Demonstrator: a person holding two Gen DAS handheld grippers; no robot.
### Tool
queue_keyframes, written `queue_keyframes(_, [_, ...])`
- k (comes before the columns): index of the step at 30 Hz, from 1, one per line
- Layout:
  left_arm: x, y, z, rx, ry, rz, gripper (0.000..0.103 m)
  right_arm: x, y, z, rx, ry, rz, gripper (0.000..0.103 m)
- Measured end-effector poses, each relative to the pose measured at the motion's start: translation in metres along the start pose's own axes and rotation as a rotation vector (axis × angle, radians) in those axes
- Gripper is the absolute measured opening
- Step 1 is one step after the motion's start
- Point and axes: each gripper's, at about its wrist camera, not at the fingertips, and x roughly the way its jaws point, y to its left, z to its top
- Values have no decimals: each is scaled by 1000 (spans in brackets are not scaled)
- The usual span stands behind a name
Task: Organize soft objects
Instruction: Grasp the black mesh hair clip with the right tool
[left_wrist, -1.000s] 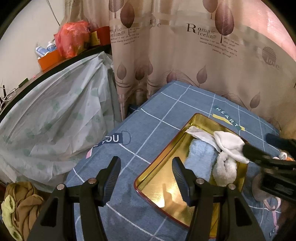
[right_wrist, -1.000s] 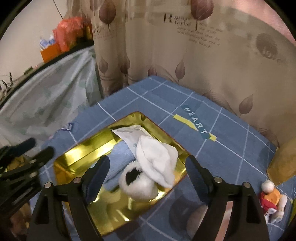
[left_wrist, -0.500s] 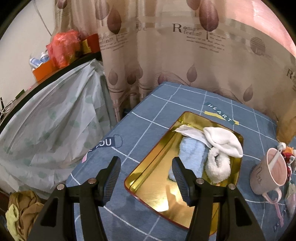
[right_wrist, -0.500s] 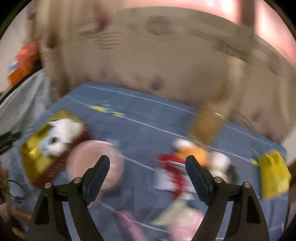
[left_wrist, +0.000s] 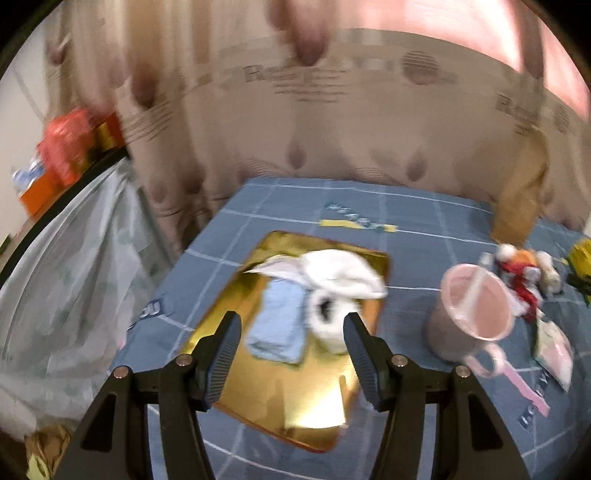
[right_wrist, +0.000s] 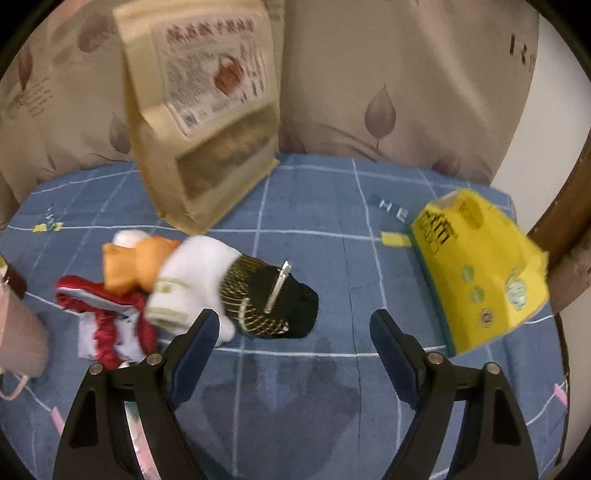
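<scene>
Gold-coloured, the shallow rectangular metal tray (left_wrist: 295, 413) is lying on the blue grid-patterned cloth (left_wrist: 413, 229) covering the counter. Inside it a folded pale-blue cloth (left_wrist: 279, 325), a fluffy white slipper-like item (left_wrist: 328, 321) and a white soft cloth (left_wrist: 343, 273) are resting together toward the tray's 12 o'clock end. The left claw (left_wrist: 291, 332) is hovering above the tray, spread wide and gripping nothing. At 3 o'clock from the tray a pink mug (left_wrist: 469, 317) is standing upright, with a small stuffed doll in red and orange (left_wrist: 521, 273) just beyond it.

In the right wrist view, the right claw (right_wrist: 291, 343) is also standing spread and empty above bare cloth. At its 11 o'clock a black knitted item with gold threads and a metal clip (right_wrist: 273, 299) is lying against the white-and-orange doll (right_wrist: 177, 273). A tan paper food pouch (right_wrist: 207, 122) is standing at 12 o'clock; a yellow tissue pack (right_wrist: 476, 269) is sitting at 2 o'clock.
</scene>
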Motion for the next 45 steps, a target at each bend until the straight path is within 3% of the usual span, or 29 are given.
queue_keyframes(11, [-14,-105,5,187,20,-215,60,53,-3,4,46,33,51,80])
queue_keyframes(15, [-13,-139,2,243,43,-271,60,67,-2,2,42,47,50,70])
queue_keyframes(17, [-11,-156,-1,271,58,-295,60,70,-2,0,38,28,53,61])
queue_keyframes(19, [-10,-168,-3,289,70,-321,60,68,-1,-1,25,6,56,43])
queue_keyframes(22, [-8,-190,-7,310,94,-377,60,64,0,-2,13,-6,63,33])
queue_keyframes(28, [4,-228,-12,302,194,-486,60,53,-13,-16,32,-17,57,31])
queue_keyframes(33, [8,-253,-19,265,278,-564,61,37,-42,-39,61,-17,38,31])
queue_keyframes(37, [12,-275,-23,184,352,-579,62,25,-74,-58,108,-15,20,31])
queue_keyframes(40, [22,-286,-23,44,451,-584,62,18,-91,-71,127,-19,17,31])
queue_keyframes(45, [40,-302,-21,-206,573,-472,62,16,-100,-79,140,-33,50,32])
